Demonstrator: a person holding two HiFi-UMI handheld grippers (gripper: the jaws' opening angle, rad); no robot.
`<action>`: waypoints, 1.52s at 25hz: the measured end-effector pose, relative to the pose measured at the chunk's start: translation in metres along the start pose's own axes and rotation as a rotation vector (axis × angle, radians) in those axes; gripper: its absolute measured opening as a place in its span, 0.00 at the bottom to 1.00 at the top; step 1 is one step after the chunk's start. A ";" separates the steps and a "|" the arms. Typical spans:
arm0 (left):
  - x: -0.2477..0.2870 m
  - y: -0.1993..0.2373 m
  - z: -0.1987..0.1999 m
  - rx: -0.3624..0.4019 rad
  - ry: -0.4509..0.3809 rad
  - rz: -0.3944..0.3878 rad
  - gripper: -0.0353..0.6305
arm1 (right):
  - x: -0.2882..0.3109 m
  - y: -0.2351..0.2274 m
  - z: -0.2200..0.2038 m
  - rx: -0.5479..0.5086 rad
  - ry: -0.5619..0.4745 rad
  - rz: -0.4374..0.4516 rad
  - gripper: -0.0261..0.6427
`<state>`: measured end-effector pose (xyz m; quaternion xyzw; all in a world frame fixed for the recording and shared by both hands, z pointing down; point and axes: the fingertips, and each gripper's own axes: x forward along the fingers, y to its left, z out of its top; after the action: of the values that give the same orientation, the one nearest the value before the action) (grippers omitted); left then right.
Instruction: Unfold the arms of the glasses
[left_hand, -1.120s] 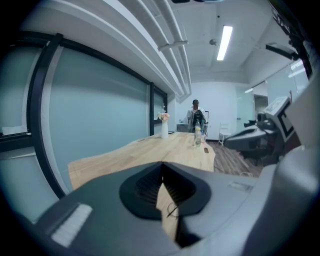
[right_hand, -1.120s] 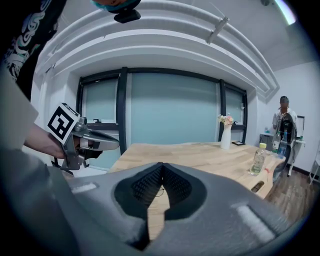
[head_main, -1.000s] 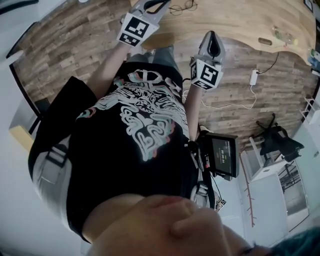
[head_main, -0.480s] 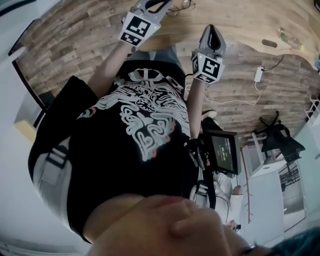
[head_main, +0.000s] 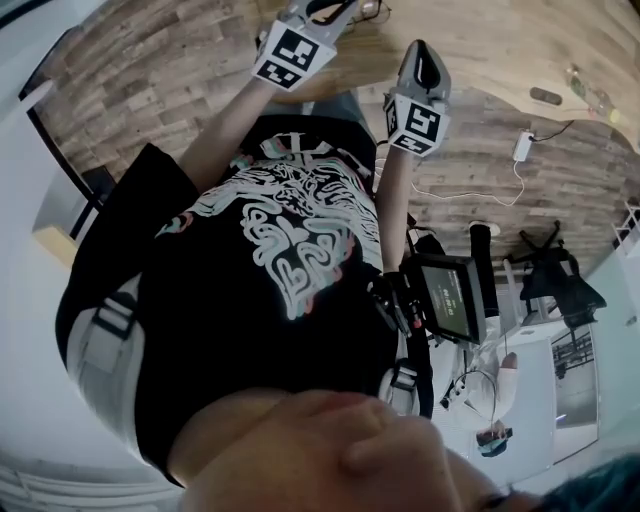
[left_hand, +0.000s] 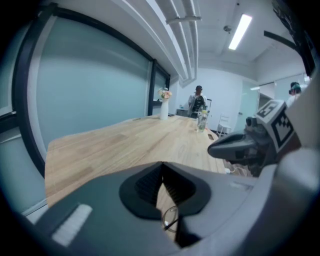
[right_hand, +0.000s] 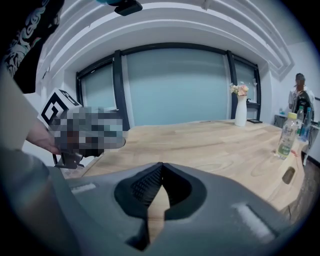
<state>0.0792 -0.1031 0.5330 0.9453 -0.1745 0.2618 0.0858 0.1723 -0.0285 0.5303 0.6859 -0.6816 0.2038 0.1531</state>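
hand-held grippers (left_hand: 161, 170) (right_hand: 161, 170) 2 | glasses (left_hand: 170, 218) 1 | table (left_hand: 115, 145) 1 | vase (left_hand: 164, 109) 1 | screen (head_main: 452, 300) 1

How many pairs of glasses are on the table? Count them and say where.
1. The glasses lie on the wooden table, ahead of the left gripper and seen just below its shut jaw tips. More could be hidden behind the grippers' bodies.

Thin wire-rimmed glasses (left_hand: 170, 217) lie on the wooden table (left_hand: 125, 145)

Long wooden table (left_hand: 125, 145), glass wall (right_hand: 175, 85), plank floor (head_main: 150, 90).
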 end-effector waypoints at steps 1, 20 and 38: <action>0.002 -0.002 -0.003 -0.003 0.009 -0.005 0.04 | 0.004 0.002 -0.003 -0.006 0.013 0.013 0.04; -0.004 -0.013 -0.027 -0.023 0.106 -0.029 0.04 | 0.049 0.066 -0.028 -0.168 0.140 0.185 0.04; 0.022 -0.041 -0.054 -0.052 0.263 -0.147 0.04 | 0.035 0.068 -0.064 -0.250 0.293 0.120 0.04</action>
<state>0.0872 -0.0575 0.5872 0.9106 -0.0986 0.3717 0.1514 0.0997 -0.0297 0.5980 0.5825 -0.7118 0.2240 0.3224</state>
